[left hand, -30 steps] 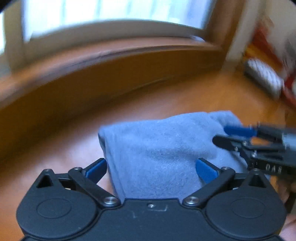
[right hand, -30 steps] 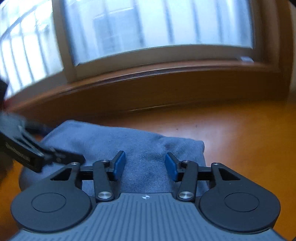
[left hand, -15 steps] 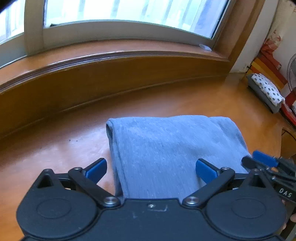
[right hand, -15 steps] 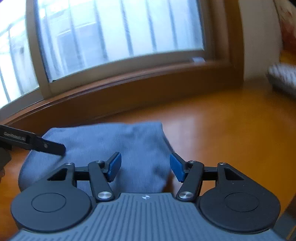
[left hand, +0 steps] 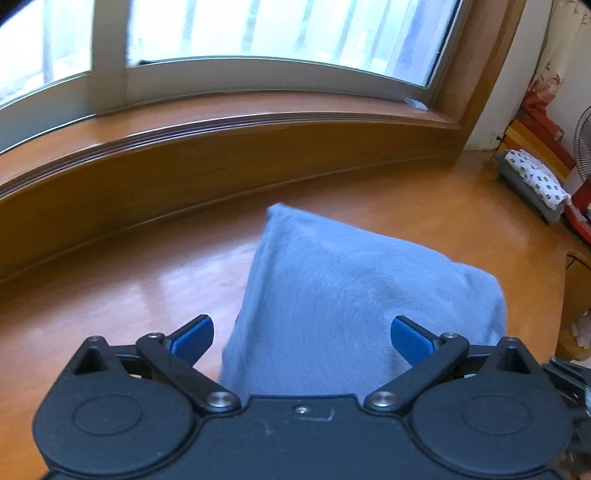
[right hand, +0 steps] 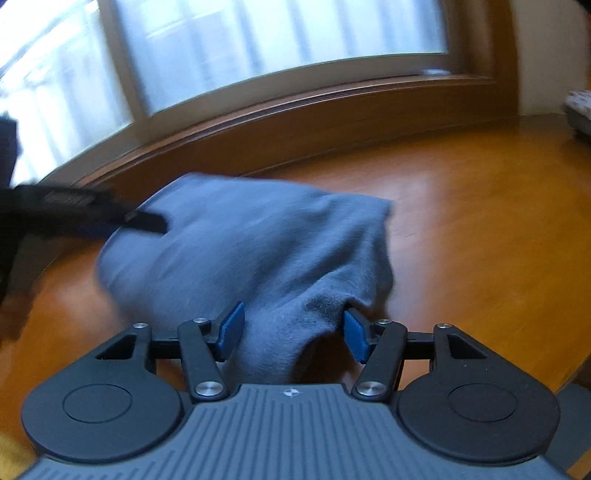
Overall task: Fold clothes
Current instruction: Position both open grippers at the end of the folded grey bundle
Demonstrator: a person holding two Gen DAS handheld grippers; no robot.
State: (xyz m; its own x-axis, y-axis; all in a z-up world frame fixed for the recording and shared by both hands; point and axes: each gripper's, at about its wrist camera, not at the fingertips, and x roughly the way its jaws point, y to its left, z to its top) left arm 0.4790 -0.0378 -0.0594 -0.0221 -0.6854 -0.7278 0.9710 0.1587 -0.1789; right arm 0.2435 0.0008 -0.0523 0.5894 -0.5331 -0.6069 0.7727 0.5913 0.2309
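We see the folded blue garment (left hand: 354, 306) lying on a glossy orange-brown wooden floor (left hand: 110, 288) below a curved wooden sill (left hand: 229, 129) and bright window (left hand: 258, 33) (a patterned cushion (left hand: 532, 177) sits far right), with our left gripper (left hand: 301, 334) and right gripper (right hand: 291, 328) both spread apart astride it, clamping nothing.

We hold the left gripper (left hand: 301, 334) tilted downward with its jaws wide apart; the right gripper (right hand: 291, 330) also stands parted, gripping nothing.
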